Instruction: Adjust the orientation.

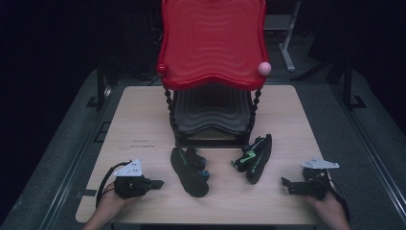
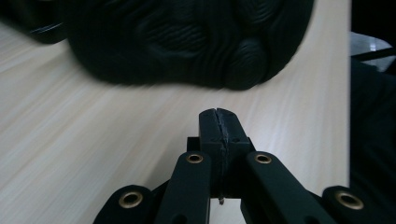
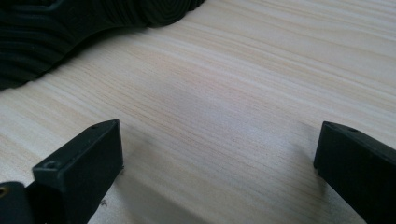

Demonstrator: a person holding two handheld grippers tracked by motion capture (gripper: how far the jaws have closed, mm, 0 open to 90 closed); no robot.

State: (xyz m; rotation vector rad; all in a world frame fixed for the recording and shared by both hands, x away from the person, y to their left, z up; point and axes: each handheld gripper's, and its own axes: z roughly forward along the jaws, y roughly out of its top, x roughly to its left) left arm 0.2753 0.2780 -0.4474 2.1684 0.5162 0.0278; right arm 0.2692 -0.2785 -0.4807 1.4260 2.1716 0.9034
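Two black shoes lie on the wooden table [image 1: 143, 120]. One black shoe [image 1: 189, 171] rests on its side left of centre, and the other shoe [image 1: 253, 158], with green trim, lies right of centre. My left gripper [image 1: 157, 183] is at the front left and points at the first shoe, a short way from it. Its jaws are pressed together with nothing between them. In the left gripper view the shoe's ribbed sole [image 2: 187, 42] is just beyond the shut gripper [image 2: 218, 116]. My right gripper [image 1: 287, 184], at the front right, stands open and empty. The right gripper view has the gripper [image 3: 219, 140] wide over bare wood, with a shoe sole [image 3: 56, 37] at the upper left.
A two-tier rack stands at the middle back of the table, with a red wavy top shelf [image 1: 213, 43] over a dark lower shelf [image 1: 210, 115]. The table's front edge runs just behind both hands. Dark floor surrounds the table.
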